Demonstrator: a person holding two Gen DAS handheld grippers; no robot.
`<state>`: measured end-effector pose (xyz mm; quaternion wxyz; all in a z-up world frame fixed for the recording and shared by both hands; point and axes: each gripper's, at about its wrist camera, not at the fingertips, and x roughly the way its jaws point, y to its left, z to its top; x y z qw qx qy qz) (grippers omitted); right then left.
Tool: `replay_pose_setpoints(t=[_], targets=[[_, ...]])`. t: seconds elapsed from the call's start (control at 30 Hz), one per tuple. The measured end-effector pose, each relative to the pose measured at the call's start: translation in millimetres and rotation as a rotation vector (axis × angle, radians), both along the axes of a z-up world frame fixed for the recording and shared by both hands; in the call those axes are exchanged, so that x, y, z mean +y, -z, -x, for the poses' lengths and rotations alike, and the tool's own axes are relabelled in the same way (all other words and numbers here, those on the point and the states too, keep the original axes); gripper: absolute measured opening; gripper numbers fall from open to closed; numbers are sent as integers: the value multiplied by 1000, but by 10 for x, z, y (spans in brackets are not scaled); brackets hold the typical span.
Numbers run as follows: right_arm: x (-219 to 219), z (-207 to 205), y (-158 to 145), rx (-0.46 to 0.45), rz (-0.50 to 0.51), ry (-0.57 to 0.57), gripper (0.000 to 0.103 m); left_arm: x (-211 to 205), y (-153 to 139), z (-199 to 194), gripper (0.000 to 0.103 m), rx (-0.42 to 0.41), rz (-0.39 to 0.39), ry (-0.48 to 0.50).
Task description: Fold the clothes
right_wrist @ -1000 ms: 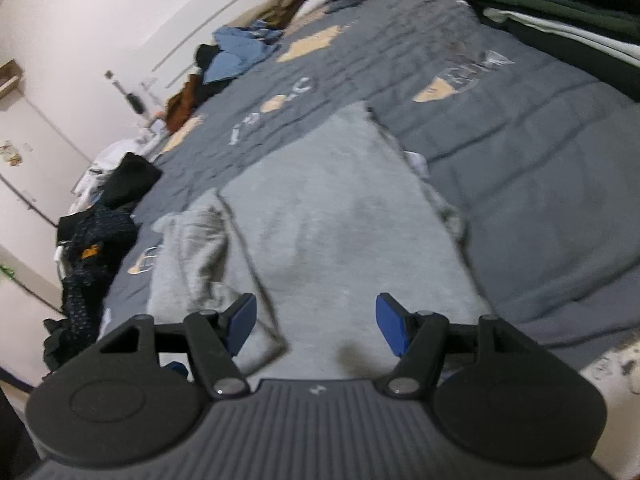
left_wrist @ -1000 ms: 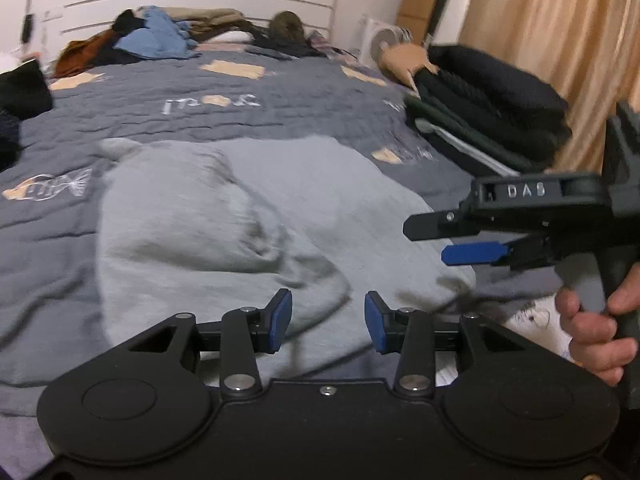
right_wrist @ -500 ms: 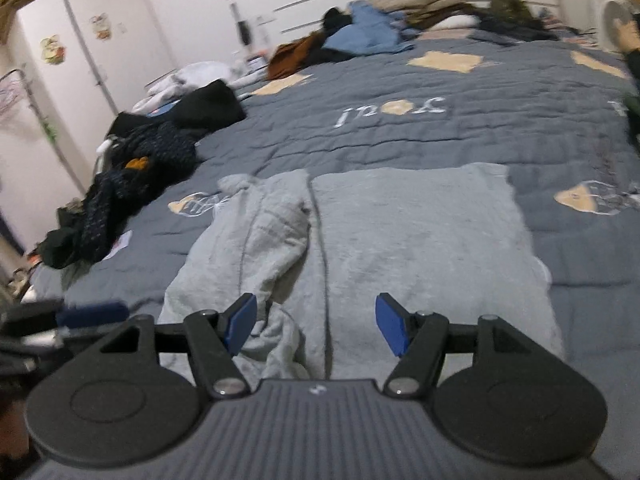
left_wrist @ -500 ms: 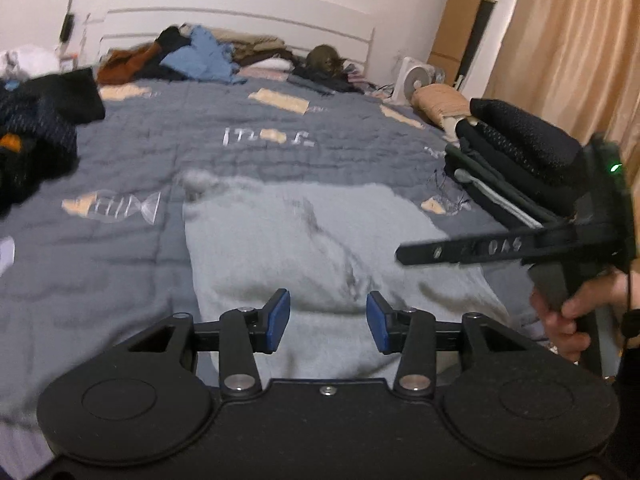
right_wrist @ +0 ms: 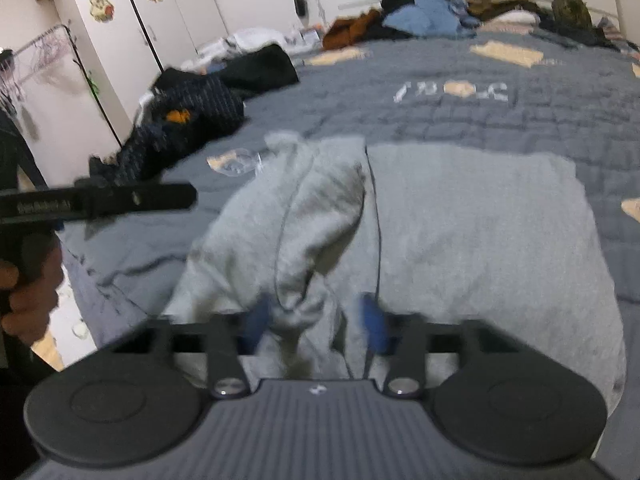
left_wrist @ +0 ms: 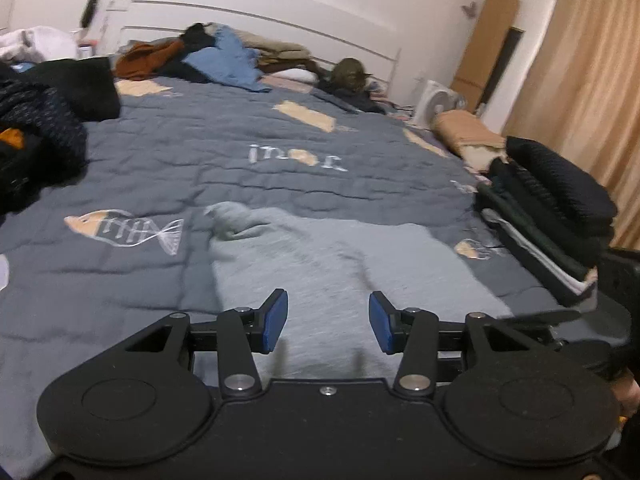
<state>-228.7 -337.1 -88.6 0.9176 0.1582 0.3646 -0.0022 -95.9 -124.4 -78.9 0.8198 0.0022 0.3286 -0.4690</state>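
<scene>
It is a home bedroom. A bed with a grey quilted cover and white headboard fills the room, heaped with loose clothes. White wardrobes stand along one wall, tan curtains hang on another, and a clothes rack is nearby.

Grey garment: soft, matt fleece-like cloth with a slightly fuzzy nap, creased where it bunches between the right gripper's fingers. Bedspread: matt grey quilted cloth, stitched in rows, with sewn-on tan patches and pale embroidered letters beyond the fingers. Left gripper: matt black plastic body with smooth round discs, bright metal pivot screws, and fingers faced with blue rubbery pads. Right gripper body: grey plastic, ribbed on top. Folded stack, right of the left fingers: dark knitted cloth, coarse-textured. Curtain: tan woven cloth in soft vertical folds. Headboard: smooth white, faintly glossy.
</scene>
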Motion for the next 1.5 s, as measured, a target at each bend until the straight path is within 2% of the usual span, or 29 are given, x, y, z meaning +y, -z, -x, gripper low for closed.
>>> replay_pose_setpoints(t=[0.1,0.2,0.27,0.43,0.53,0.63,0.77,0.87,1.0,1.07,1.17,1.27,1.4,1.5], targets=[[27,-10,65,31,22,13,8,45,20,-22,45,10,-12,-17],[71,32,19,3,33,12,3,85,-10,-45,45,10,-4,-27],[71,76,-43,-23,23,33,3,111,-34,-61,45,13,6,-37],[-103,272,-192,-74,-118,131,2,98,-70,-2,46,-16,9,-14],[-173,417,-228,-86,-200,177,2,20,-57,98,53,-54,-7,28],[-194,445,-211,-80,-209,209,2,-79,-33,178,53,-74,-22,63],[-150,384,-27,9,-180,197,2,-236,-2,233,53,-93,-50,92],[-87,369,57,39,-174,168,3,-372,39,277,53,-107,-75,112],[-29,380,90,47,-170,123,3,-575,107,322,53,-102,-95,126],[-30,382,110,49,-172,126,3,-671,112,319,53,-96,-92,123],[-74,403,138,48,-185,150,3,-867,99,307,53,-130,-108,118],[-141,438,172,35,-214,179,4,-1125,113,308,53,-215,-184,128],[-206,493,218,12,-264,197,4,-1373,243,312,52,-227,-293,107],[-215,512,245,3,-263,194,4,-1462,367,307,50,-240,-359,108]])
